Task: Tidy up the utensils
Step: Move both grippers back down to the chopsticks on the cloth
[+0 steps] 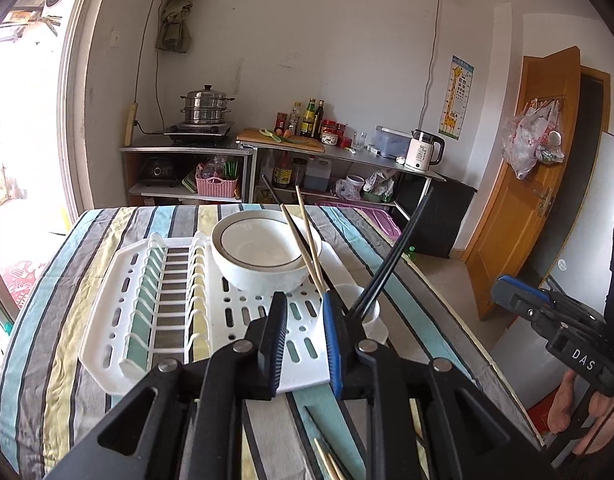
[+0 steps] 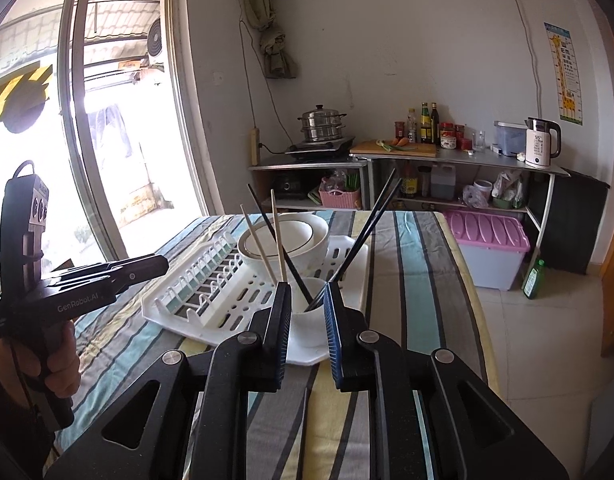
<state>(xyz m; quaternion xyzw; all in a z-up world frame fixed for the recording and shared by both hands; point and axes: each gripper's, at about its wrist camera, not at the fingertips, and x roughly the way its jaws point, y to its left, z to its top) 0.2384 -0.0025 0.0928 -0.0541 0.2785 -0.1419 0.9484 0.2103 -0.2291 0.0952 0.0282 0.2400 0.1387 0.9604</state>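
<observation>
A white dish rack (image 1: 119, 320) (image 2: 211, 312) lies on the striped table. Its white utensil cup (image 2: 313, 312) (image 1: 371, 320) at the rack's near right corner holds wooden chopsticks (image 2: 281, 248) (image 1: 307, 232) and black chopsticks (image 2: 367, 232) (image 1: 395, 256), standing tilted. My left gripper (image 1: 305, 304) is open and empty, just above the rack, left of the cup. My right gripper (image 2: 307, 292) is open and empty, its jaws on either side of the cup in view. Loose chopsticks (image 1: 327, 460) lie on the table under my left gripper.
Stacked white bowls (image 1: 263, 252) (image 2: 291, 236) sit in the rack behind the cup. The striped tablecloth (image 1: 59, 360) (image 2: 419, 280) covers the table. A pink-lidded bin (image 2: 491, 248) stands on the floor to the right. Shelves with a steamer pot (image 1: 207, 108) and kettle (image 2: 541, 142) line the far wall.
</observation>
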